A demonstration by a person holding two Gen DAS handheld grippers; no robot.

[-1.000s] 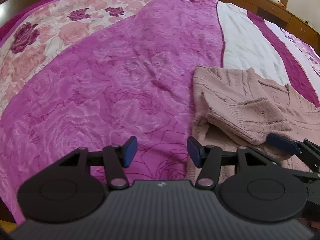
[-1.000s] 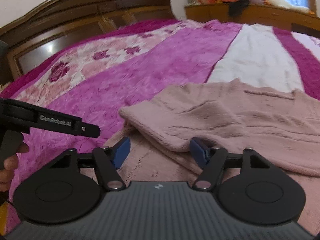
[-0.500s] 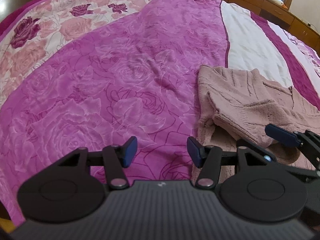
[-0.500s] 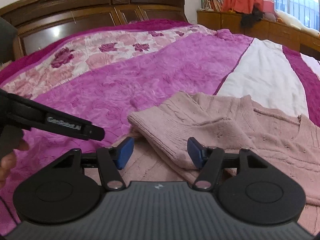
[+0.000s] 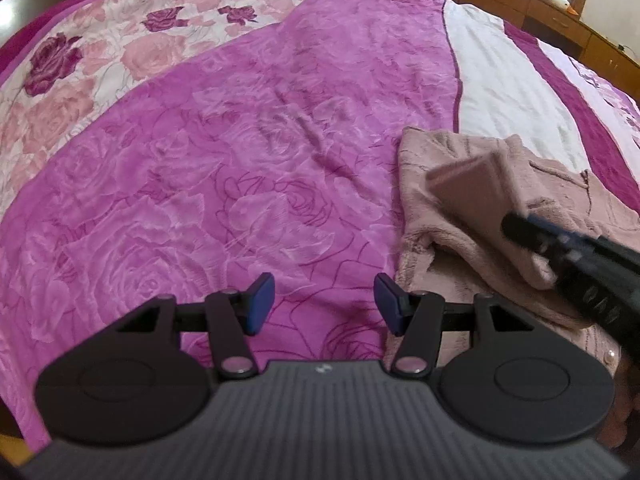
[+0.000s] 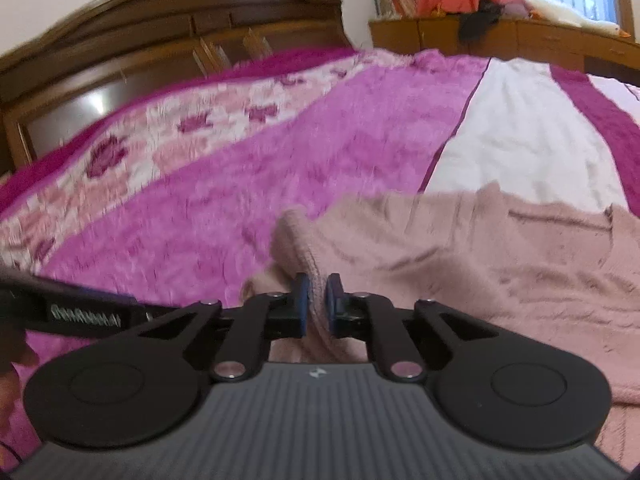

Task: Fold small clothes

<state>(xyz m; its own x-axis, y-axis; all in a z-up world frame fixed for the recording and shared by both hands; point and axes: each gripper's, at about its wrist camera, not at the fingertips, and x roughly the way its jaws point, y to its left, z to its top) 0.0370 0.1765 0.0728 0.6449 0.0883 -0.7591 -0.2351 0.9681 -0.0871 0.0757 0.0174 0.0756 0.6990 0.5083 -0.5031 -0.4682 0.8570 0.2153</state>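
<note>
A dusty-pink knitted sweater [image 5: 472,184] lies on the magenta rose-patterned bedspread [image 5: 240,168]. In the right wrist view the sweater [image 6: 460,256] fills the lower right. My right gripper [image 6: 316,306] is shut on the sweater's folded sleeve edge and lifts it a little. It also shows in the left wrist view [image 5: 532,232], blurred, over the sweater. My left gripper [image 5: 320,306] is open and empty, hovering above the bedspread just left of the sweater's near corner.
A dark wooden headboard [image 6: 160,52] stands at the far left of the bed. Wooden cabinets [image 6: 500,36] run along the far side under a window. A white stripe [image 5: 500,84] crosses the bedspread beyond the sweater. The left gripper's body [image 6: 72,312] crosses the right wrist view's lower left.
My right gripper has closed on the sweater's sleeve edge and lifted it. The left gripper stays open and has drifted slightly left of the sweater.
</note>
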